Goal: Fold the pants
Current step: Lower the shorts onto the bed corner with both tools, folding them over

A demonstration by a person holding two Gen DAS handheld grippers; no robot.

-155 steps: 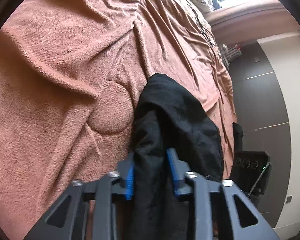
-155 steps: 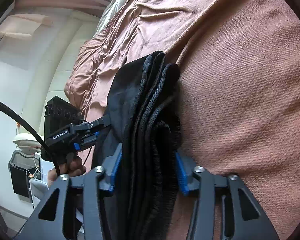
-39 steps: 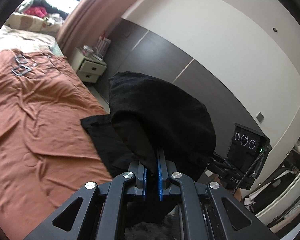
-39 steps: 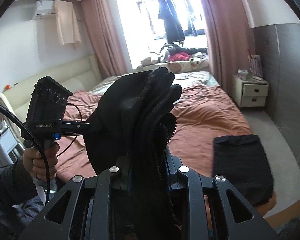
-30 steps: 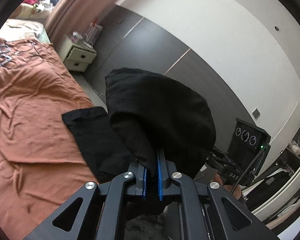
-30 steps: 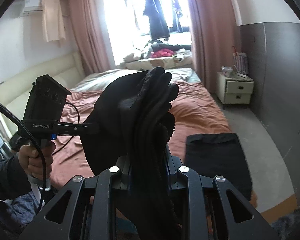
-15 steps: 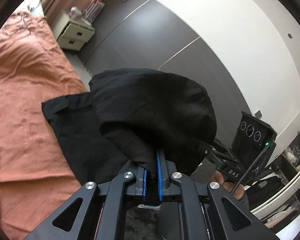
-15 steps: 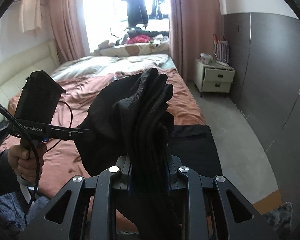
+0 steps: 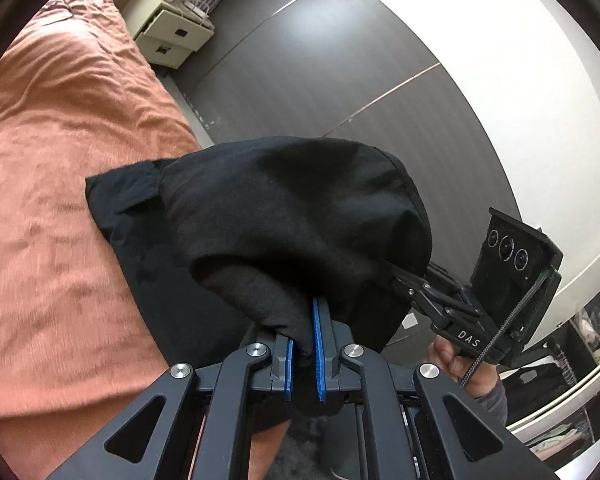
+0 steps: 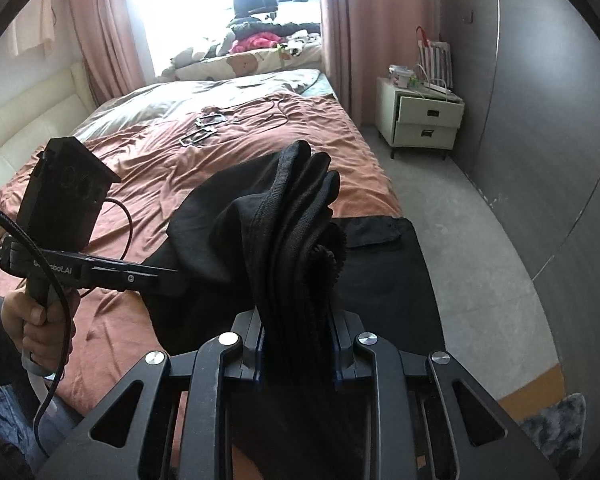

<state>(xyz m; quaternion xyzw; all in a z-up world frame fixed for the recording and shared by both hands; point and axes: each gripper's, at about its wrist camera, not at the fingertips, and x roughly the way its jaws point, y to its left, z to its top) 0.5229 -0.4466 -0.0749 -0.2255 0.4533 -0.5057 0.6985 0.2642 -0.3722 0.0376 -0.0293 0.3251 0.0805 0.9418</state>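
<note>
Black folded pants (image 9: 300, 216) hang in the air between my two grippers, above the foot corner of the bed. My left gripper (image 9: 303, 334) is shut on one end of the fabric. My right gripper (image 10: 298, 326) is shut on the thick folded edge (image 10: 296, 232) of the same pants. The right gripper also shows in the left wrist view (image 9: 404, 280), and the left gripper in the right wrist view (image 10: 156, 274). Another folded black garment (image 10: 388, 264) lies flat on the bed corner beneath; it also shows in the left wrist view (image 9: 120, 196).
The bed has an orange-brown blanket (image 10: 228, 148) with a cable and metal frames on it. A white nightstand (image 10: 420, 120) stands by the dark wall panels (image 10: 540, 140). Grey floor (image 10: 480, 280) runs right of the bed. Pillows and clothes are piled by the window.
Both grippers have carried the folded pants from the blanket up and over toward the bed's foot corner, now above the other folded black garment. Both stay shut on the pants.
</note>
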